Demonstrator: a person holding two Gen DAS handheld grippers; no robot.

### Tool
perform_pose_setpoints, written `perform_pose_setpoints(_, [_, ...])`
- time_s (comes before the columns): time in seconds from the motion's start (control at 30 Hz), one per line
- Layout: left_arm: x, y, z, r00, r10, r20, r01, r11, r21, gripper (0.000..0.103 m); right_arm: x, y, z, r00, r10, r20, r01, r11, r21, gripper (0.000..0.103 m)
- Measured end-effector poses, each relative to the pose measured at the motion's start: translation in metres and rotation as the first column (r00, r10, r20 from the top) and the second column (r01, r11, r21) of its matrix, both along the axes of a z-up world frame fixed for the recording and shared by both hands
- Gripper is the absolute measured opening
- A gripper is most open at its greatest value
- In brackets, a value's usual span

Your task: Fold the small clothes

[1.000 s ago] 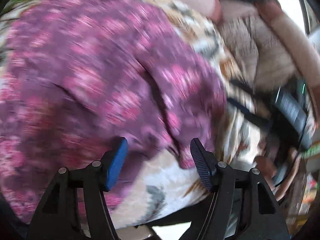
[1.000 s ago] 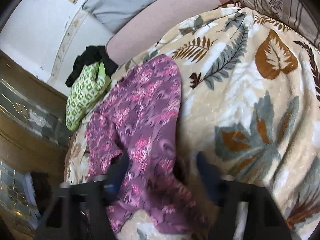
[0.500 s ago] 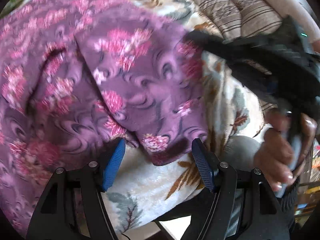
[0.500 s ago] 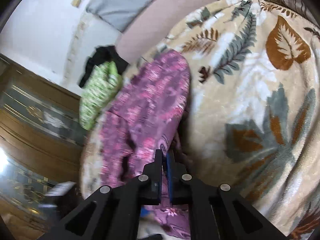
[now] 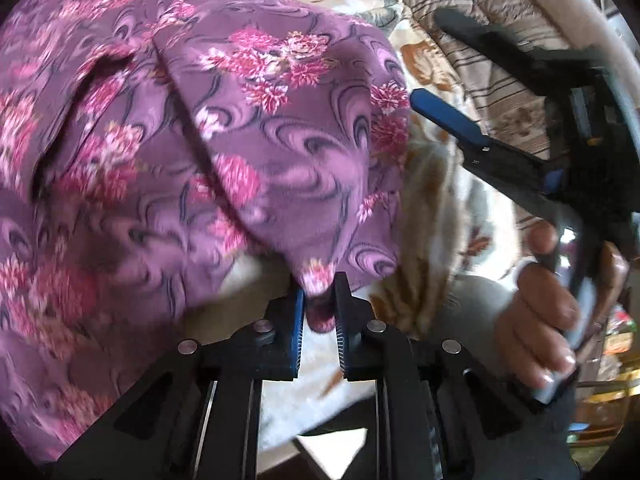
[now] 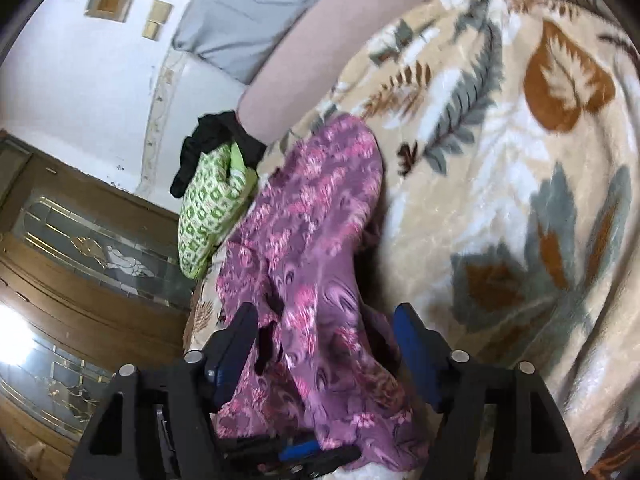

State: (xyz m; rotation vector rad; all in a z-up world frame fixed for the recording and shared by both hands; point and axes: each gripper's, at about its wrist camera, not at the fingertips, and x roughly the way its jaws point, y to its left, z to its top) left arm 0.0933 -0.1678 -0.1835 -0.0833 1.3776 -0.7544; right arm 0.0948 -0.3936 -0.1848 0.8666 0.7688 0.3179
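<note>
A purple floral garment (image 5: 224, 152) lies on a leaf-patterned blanket (image 5: 436, 208). My left gripper (image 5: 319, 312) is shut on the garment's near corner, the cloth pinched between the blue pads. My right gripper shows in the left wrist view (image 5: 440, 76) at the right, jaws wide open, beside the garment's right edge. In the right wrist view the same garment (image 6: 312, 240) runs away from me, and my right gripper (image 6: 326, 340) is open with the cloth lying between its fingers.
A green patterned cloth (image 6: 212, 208) and a black cloth (image 6: 212, 136) lie at the blanket's far left edge. A striped cushion (image 5: 480, 40) sits behind. The blanket (image 6: 520, 184) stretches right. A wooden glazed door (image 6: 80, 280) stands left.
My left gripper has closed on the garment's corner. My right gripper, shut half a second ago, has opened over the cloth.
</note>
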Motion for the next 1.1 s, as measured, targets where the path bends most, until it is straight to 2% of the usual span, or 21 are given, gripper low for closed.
perform_pose_setpoints(0.03, [-0.001,0.001,0.001,1.000,0.003,-0.006,-0.003,1.000,-0.013,0.008,0.000,0.001,0.000,1.000,-0.001,0.001,0.001,1.000,-0.005,0.062])
perform_pose_setpoints(0.1, [-0.003,0.004,0.007,1.000,0.010,-0.028,-0.012,0.998,-0.058,0.005,0.007,0.008,-0.003,0.999,0.034,-0.015,-0.034,0.999,-0.007,0.038])
perform_pose_setpoints(0.13, [-0.005,0.010,0.010,0.999,0.019,-0.031,-0.022,0.996,-0.081,0.005,0.011,0.016,-0.006,0.998,0.051,-0.039,-0.053,0.998,-0.031,0.033])
perform_pose_setpoints(0.2, [-0.004,0.014,0.017,0.999,0.038,-0.025,-0.041,0.994,-0.104,0.005,0.015,0.028,-0.007,0.995,0.068,-0.067,-0.074,0.993,-0.096,0.016])
perform_pose_setpoints(0.27, [-0.005,0.027,0.022,0.997,0.059,-0.040,-0.064,0.987,-0.150,0.005,0.011,0.032,-0.003,0.995,0.087,-0.045,-0.091,0.991,-0.098,0.007])
perform_pose_setpoints(0.37, [-0.006,0.038,0.033,0.997,0.059,-0.048,-0.068,0.973,-0.222,0.005,-0.005,0.023,0.013,0.996,0.068,0.053,-0.065,0.997,-0.051,0.006])
perform_pose_setpoints(0.43, [-0.008,0.044,0.042,0.998,0.047,-0.038,-0.055,0.969,-0.240,0.005,-0.005,0.022,0.011,0.998,0.057,0.040,-0.055,0.997,-0.054,0.003])
perform_pose_setpoints(0.5, [0.002,0.046,0.047,0.997,0.052,-0.058,-0.064,0.971,-0.232,0.004,-0.006,0.017,0.009,0.998,0.044,0.040,-0.045,0.999,0.015,0.003])
perform_pose_setpoints(0.53, [0.004,0.051,0.050,0.996,0.049,-0.076,-0.067,0.964,-0.258,0.004,-0.006,0.013,0.016,0.997,0.040,0.070,-0.045,0.997,0.067,0.003])
perform_pose_setpoints(0.57, [0.005,0.058,0.056,0.995,0.053,-0.086,-0.076,0.955,-0.287,0.004,-0.006,0.012,0.025,0.995,0.035,0.094,-0.042,0.996,0.079,0.003])
perform_pose_setpoints(0.67, [0.007,0.079,0.079,0.994,0.071,-0.083,-0.096,0.927,-0.363,0.004,0.006,0.028,0.063,0.984,0.078,0.158,-0.086,0.995,0.047,0.002])
perform_pose_setpoints(0.77, [0.010,0.110,0.099,0.992,0.105,-0.068,-0.124,0.904,-0.408,0.004,0.028,0.068,0.101,0.963,0.170,0.210,-0.174,0.985,0.004,0.002])
perform_pose_setpoints(0.83, [0.013,0.131,0.100,0.988,0.141,-0.062,-0.154,0.904,-0.398,0.004,0.048,0.109,0.121,0.938,0.267,0.222,-0.257,0.964,-0.074,0.002])
perform_pose_setpoints(0.9, [0.017,0.159,0.095,0.977,0.212,-0.015,-0.204,0.917,-0.342,0.005,0.065,0.147,0.121,0.920,0.336,0.201,-0.319,0.941,-0.116,0.002])
perform_pose_setpoints(0.97, [0.020,0.186,0.085,0.959,0.281,0.038,-0.264,0.934,-0.241,0.008,0.091,0.188,0.104,0.893,0.416,0.169,-0.406,0.909,-0.091,0.002])
perform_pose_setpoints(1.0, [0.022,0.200,0.079,0.953,0.299,0.053,-0.284,0.938,-0.199,0.014,0.105,0.212,0.088,0.876,0.458,0.148,-0.454,0.889,-0.065,0.003])
perform_pose_setpoints(1.07, [0.024,0.227,0.067,0.941,0.333,0.056,-0.323,0.935,-0.145,0.024,0.121,0.240,0.064,0.866,0.488,0.111,-0.486,0.873,-0.051,0.003])
perform_pose_setpoints(1.1, [0.027,0.241,0.061,0.933,0.356,0.055,-0.348,0.930,-0.116,0.029,0.129,0.252,0.046,0.862,0.503,0.061,-0.501,0.865,-0.036,0.003])
